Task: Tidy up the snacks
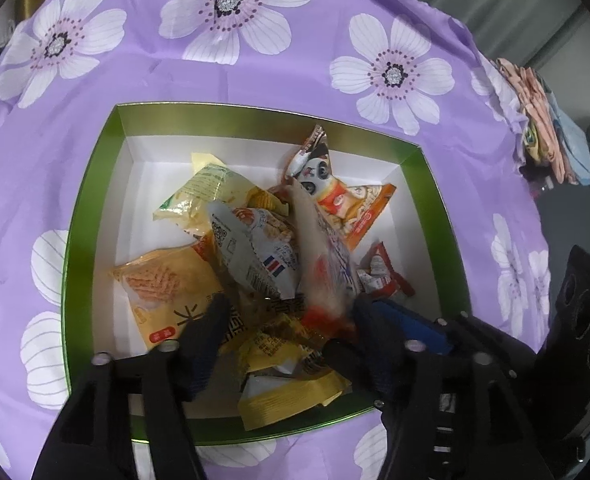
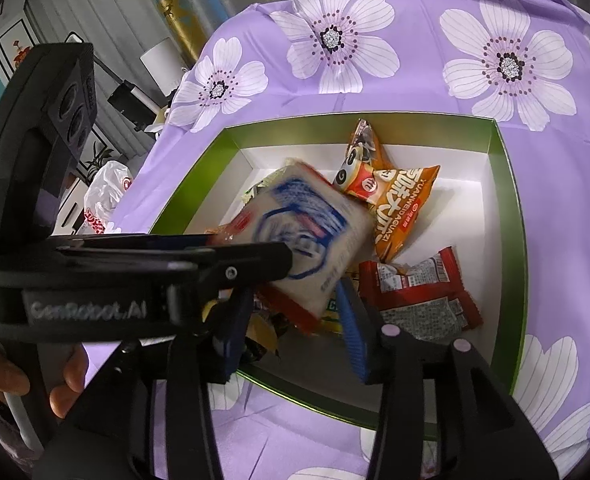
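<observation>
A green-rimmed box [image 1: 95,216] with a white inside holds several snack packets; it also shows in the right wrist view [image 2: 513,216]. My left gripper [image 1: 287,320] is open over the box's near side. A blurred white packet with blue and red print [image 1: 323,256] stands on edge between its fingers, moving; in the right wrist view the same packet [image 2: 311,236] hangs at the left gripper's fingertip [image 2: 271,260]. My right gripper [image 2: 291,332] is open and empty above the box's near edge. An orange panda packet [image 1: 351,200] lies at the far right.
The box sits on a purple cloth with white flowers [image 1: 231,60]. Folded cloths [image 1: 547,136] lie at the right edge. A white plastic bag [image 2: 107,192] lies at the left beyond the table. A red-edged packet [image 2: 419,292] lies in the box's right part.
</observation>
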{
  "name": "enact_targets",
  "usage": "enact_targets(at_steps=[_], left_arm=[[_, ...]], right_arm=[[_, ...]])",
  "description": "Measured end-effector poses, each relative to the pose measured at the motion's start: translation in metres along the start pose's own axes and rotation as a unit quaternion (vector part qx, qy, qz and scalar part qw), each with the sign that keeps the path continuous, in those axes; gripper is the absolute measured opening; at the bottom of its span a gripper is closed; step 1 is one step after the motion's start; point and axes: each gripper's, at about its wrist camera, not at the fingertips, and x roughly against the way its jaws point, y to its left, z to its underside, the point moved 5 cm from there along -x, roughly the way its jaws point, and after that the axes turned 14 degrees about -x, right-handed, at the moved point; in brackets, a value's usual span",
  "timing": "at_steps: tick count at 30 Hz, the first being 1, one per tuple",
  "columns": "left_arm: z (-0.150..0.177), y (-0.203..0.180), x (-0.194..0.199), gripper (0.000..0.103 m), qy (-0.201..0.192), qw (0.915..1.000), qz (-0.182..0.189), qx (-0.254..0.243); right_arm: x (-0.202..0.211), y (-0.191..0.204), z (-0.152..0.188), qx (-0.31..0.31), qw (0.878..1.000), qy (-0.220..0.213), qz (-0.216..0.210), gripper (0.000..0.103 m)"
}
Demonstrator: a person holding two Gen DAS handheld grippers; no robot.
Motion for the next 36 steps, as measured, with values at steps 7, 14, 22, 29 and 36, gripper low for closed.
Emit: enact_targets(at_steps=[7, 14, 22, 29, 36], left_arm=[[-0.002, -0.008, 0.018, 0.077, -0.02, 0.9986, -0.037, -0.033], [-0.003, -0.016, 0.037, 0.091, -0.038, 0.9954, -0.071, -0.052], [0.005, -0.015, 0.063, 0.091, -0.061, 0.9921, -0.096, -0.053], [0.014, -0.016, 0.092, 0.097, -0.084, 0.9884, -0.116, -0.05], [0.021, -0.02, 0.126, 0.097, -0.117, 0.9854, -0.118, -0.035]], right_arm=[[0.013, 0.003, -0.001, 0.004, 1.0, -0.02, 0.013, 0.062], [0.029, 0.008, -0.003, 0.01, 0.999, -0.041, 0.031, 0.076], [0.045, 0.013, -0.001, 0.013, 0.998, -0.054, 0.044, 0.086], [0.068, 0.024, 0.004, 0.027, 0.994, -0.074, 0.072, 0.1], [0.095, 0.035, 0.006, 0.038, 0.99, -0.098, 0.089, 0.103]])
